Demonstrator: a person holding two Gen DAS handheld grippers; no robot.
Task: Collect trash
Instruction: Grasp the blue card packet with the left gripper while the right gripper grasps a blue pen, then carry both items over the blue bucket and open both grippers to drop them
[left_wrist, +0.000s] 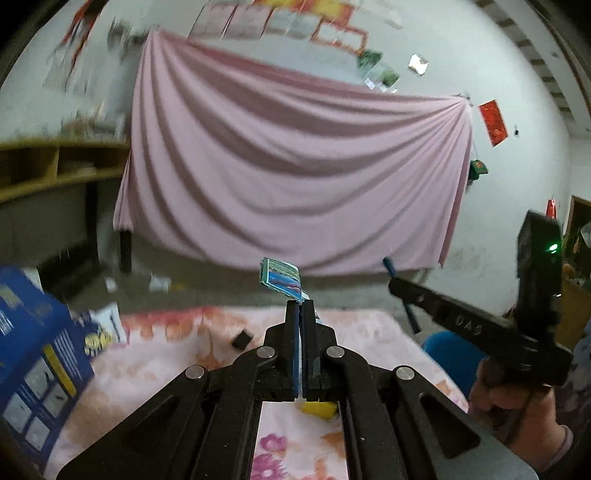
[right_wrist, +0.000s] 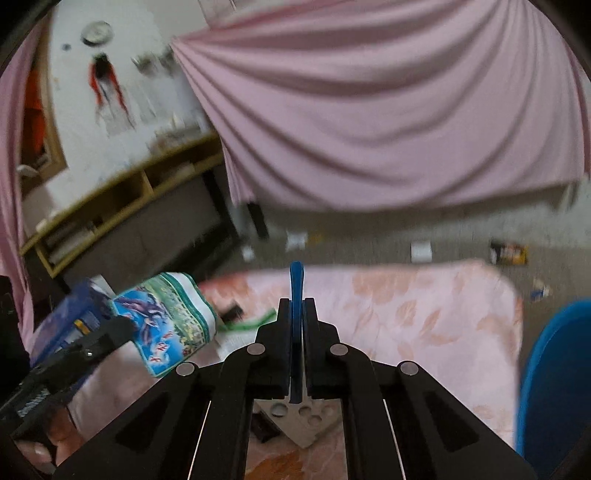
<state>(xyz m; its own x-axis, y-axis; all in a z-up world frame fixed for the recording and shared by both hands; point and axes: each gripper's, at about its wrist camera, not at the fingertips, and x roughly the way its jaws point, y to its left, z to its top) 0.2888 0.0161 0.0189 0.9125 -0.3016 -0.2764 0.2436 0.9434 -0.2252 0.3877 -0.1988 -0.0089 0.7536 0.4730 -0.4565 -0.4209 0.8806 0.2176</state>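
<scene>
My left gripper (left_wrist: 301, 306) is shut on a flat printed packet (left_wrist: 282, 278), blue and green, held up above the pink floral tablecloth (left_wrist: 177, 332). The same packet (right_wrist: 166, 321) shows large at the left of the right wrist view, with the left gripper under it. My right gripper (right_wrist: 296, 302) is shut on a thin blue strip (right_wrist: 296, 284) that sticks up between its fingers. The right gripper (left_wrist: 402, 291) also shows at the right of the left wrist view, blue strip in it.
A blue box (left_wrist: 33, 350) stands at the table's left. A small black block (left_wrist: 242, 338) and a yellow piece (left_wrist: 319, 410) lie on the cloth. A blue bin (right_wrist: 557, 376) stands at the right. Scraps (right_wrist: 421, 251) litter the floor. A pink sheet (left_wrist: 295, 166) hangs behind.
</scene>
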